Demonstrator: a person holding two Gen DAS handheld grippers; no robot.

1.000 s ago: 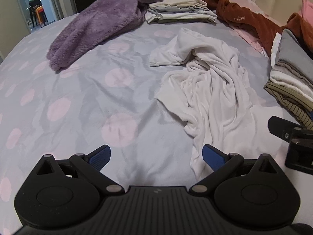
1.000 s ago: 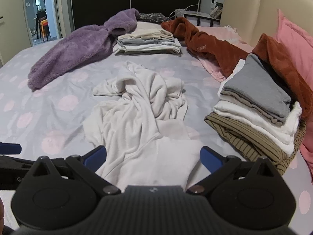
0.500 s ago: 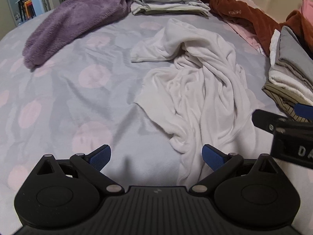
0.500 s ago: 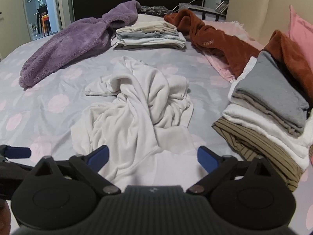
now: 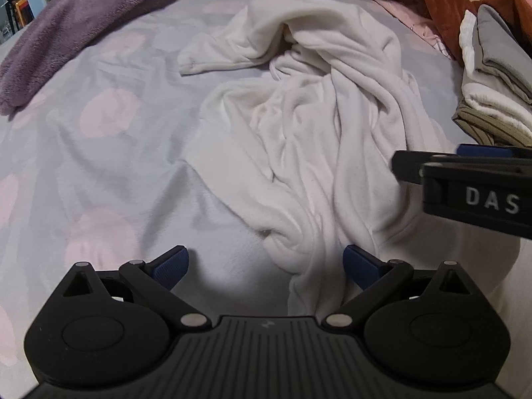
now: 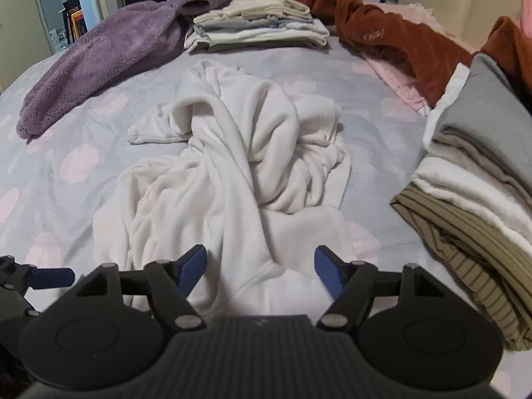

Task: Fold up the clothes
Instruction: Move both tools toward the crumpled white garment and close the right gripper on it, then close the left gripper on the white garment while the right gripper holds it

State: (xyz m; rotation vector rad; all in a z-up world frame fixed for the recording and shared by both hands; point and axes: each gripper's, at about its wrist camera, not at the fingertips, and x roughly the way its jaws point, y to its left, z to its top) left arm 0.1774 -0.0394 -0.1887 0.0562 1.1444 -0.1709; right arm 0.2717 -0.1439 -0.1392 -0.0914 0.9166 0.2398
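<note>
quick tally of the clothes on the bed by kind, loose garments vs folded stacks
Loose garments: 4 (white garment, purple fleece, rust-brown fleece, pink garment partly under the rust-brown one)
Folded stacks: 2 (far stack, right stack)
Total: 6

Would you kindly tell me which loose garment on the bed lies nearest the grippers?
The crumpled white fleece garment; the purple and rust-brown fleeces lie farther back.

Bed [image 6: 60,139] (grey, pink-spotted sheet) carries crumpled white garment [image 6: 232,166] and folded stacks [image 6: 259,30].
</note>
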